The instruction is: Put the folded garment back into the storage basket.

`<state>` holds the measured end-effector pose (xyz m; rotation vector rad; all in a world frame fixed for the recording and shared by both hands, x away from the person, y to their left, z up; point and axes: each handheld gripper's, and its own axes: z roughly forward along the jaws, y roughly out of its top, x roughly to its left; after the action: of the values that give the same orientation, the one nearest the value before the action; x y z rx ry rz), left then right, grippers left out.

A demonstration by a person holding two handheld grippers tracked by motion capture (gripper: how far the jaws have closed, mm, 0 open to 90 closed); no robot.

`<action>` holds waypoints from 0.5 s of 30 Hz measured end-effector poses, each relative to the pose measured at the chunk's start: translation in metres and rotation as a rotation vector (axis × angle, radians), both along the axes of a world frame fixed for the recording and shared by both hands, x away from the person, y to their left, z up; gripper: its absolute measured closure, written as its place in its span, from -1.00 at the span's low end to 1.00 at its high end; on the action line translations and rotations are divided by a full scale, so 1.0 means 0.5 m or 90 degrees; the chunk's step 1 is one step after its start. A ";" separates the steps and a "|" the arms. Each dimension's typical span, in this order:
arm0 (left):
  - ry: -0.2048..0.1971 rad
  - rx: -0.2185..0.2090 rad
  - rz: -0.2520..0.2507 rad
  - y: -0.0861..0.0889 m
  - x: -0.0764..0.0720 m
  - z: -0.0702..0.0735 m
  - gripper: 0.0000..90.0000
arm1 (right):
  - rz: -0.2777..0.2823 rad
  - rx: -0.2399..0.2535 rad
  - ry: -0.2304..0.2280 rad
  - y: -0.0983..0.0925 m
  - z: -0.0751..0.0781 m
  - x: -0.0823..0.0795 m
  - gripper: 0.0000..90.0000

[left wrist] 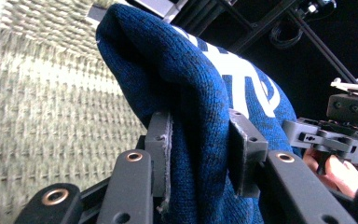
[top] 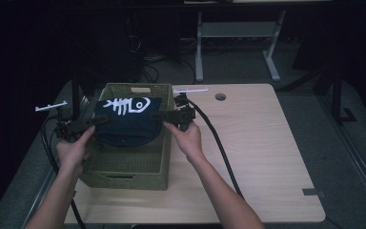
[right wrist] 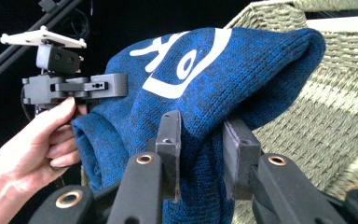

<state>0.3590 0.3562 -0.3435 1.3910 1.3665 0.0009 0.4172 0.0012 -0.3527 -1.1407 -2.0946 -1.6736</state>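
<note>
Beanie [top: 128,121], dark blue knit with white fish-skeleton print, held stretched between both grippers above the woven basket [top: 124,174]. Left gripper [left wrist: 200,154]: jaws clamped on one edge of the knit, fabric bunched between the pads. Right gripper [right wrist: 200,156]: jaws clamped on the opposite edge. Basket sits on a wooden table [top: 262,157], directly beneath both grippers.

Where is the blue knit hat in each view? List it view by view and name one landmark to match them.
High view: the blue knit hat hangs left of centre over the woven basket, between both claws.
Left gripper view: the hat fills the centre, pinched in the left claw.
Right gripper view: the hat sits in the centre, pinched in the right claw.
Shared landmark: the hat's white fish-bone print.
</note>
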 end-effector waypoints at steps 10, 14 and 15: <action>0.035 -0.001 0.003 0.031 0.001 -0.024 0.43 | 0.010 -0.015 0.014 0.030 -0.025 0.002 0.57; 0.048 0.009 0.003 0.036 0.001 -0.030 0.42 | 0.013 -0.024 0.020 0.040 -0.035 0.002 0.57; 0.049 0.011 0.002 0.036 0.001 -0.032 0.41 | 0.013 -0.027 0.020 0.041 -0.036 0.002 0.57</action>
<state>0.3595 0.3741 -0.3594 1.4163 1.4356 -0.0395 0.4181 0.0216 -0.3707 -1.1467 -2.1252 -1.5997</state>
